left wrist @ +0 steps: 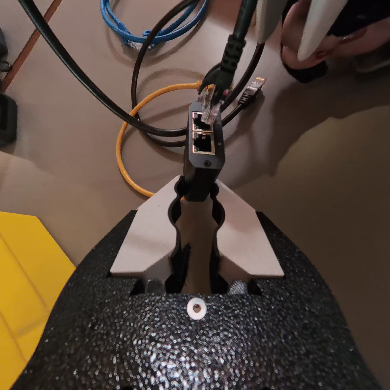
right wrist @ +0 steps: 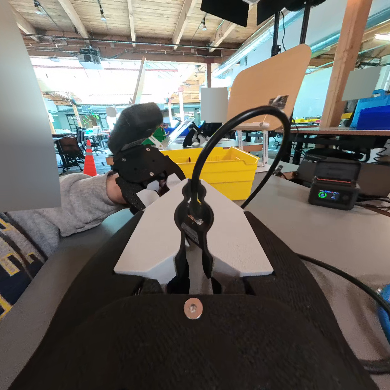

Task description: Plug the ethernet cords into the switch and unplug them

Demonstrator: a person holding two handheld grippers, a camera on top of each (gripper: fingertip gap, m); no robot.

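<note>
My left gripper (left wrist: 196, 190) is shut on the lower end of a small black switch (left wrist: 202, 166) and holds it upright above the table. The switch has two ports; the lower port (left wrist: 203, 145) is empty. A black ethernet cord (left wrist: 232, 52) comes down from above. Its clear plug (left wrist: 209, 109) is tilted, with its tip at the mouth of the upper port (left wrist: 198, 122). My right gripper (right wrist: 193, 186) is shut on this black cord (right wrist: 253, 109), which arcs up and away. Its white fingers (left wrist: 263, 25) show at the top of the left wrist view.
On the tan table lie a yellow cord loop (left wrist: 122, 143), a coiled blue cord (left wrist: 147, 33) and a loose black plug (left wrist: 251, 92). A yellow bin (right wrist: 221, 171) stands behind the left gripper (right wrist: 143, 166). A black power unit (right wrist: 333, 190) sits at the right. About 11 cm separates my left fingertips from my right. My left tips are roughly 30 cm from the black power unit (right wrist: 333, 190).
</note>
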